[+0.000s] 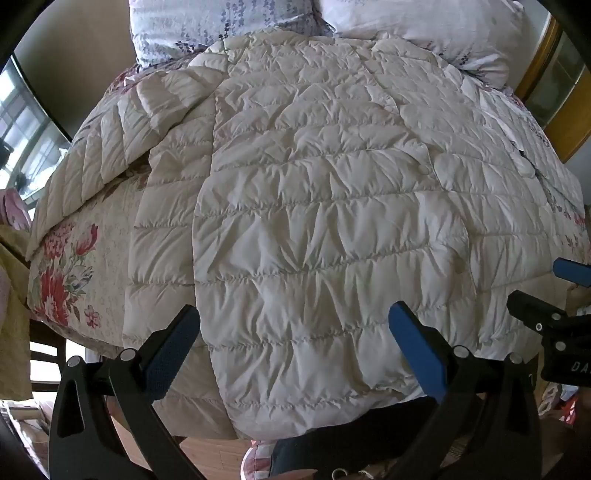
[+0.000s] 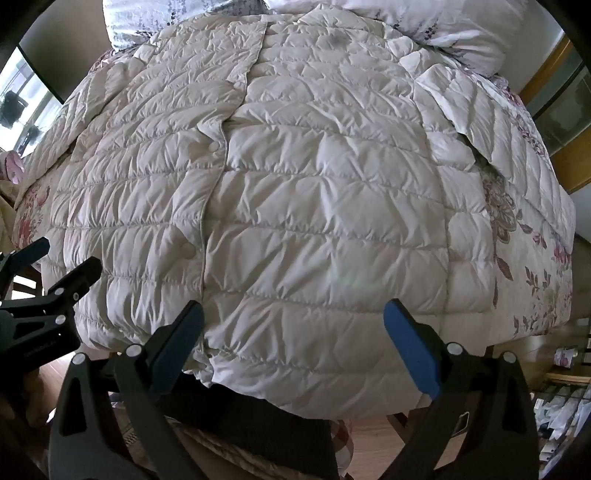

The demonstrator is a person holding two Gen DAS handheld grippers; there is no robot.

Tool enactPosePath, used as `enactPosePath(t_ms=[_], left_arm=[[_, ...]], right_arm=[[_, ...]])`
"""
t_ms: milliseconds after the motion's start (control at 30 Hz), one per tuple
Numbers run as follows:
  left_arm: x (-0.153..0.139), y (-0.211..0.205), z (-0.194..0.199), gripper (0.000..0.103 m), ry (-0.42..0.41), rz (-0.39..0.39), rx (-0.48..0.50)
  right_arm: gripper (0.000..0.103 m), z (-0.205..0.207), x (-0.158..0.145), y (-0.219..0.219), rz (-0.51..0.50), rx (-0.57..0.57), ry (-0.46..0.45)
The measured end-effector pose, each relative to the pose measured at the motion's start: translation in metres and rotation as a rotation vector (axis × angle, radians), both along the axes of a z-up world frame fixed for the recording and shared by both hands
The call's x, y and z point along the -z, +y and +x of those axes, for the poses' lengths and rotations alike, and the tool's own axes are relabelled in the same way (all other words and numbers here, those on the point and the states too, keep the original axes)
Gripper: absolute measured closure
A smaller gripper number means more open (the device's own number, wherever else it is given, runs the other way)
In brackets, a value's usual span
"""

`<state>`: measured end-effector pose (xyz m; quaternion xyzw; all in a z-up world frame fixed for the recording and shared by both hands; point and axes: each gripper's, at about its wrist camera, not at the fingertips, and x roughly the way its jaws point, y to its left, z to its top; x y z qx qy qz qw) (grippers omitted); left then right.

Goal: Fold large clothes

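A cream quilted down jacket (image 1: 314,206) lies spread flat on a floral bedspread (image 1: 70,273), front up, with its snap placket (image 2: 214,173) running down the middle. Its left sleeve (image 1: 96,162) angles out to the left, and its right sleeve (image 2: 498,136) angles out to the right. My left gripper (image 1: 295,317) is open and empty, just above the jacket's near hem. My right gripper (image 2: 293,314) is open and empty over the hem too. The right gripper shows at the right edge of the left wrist view (image 1: 546,306), and the left gripper at the left edge of the right wrist view (image 2: 55,273).
Two floral pillows (image 1: 221,26) lie at the head of the bed behind the collar. A window (image 1: 22,140) is to the left, wooden furniture (image 2: 565,162) to the right. Wood floor (image 1: 218,458) and my legs show below the bed's near edge.
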<state>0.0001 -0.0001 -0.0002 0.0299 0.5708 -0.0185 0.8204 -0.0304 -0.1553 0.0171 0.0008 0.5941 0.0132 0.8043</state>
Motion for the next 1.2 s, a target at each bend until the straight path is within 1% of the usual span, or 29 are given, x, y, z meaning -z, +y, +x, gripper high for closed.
enactPosePath(t_ms=[1200], left_arm=[[0.0002, 0.0, -0.0001, 0.001, 0.005, -0.008, 0.001]], right_arm=[[0.005, 0.0023, 0.0012, -0.0002, 0.0, 0.001, 0.001]])
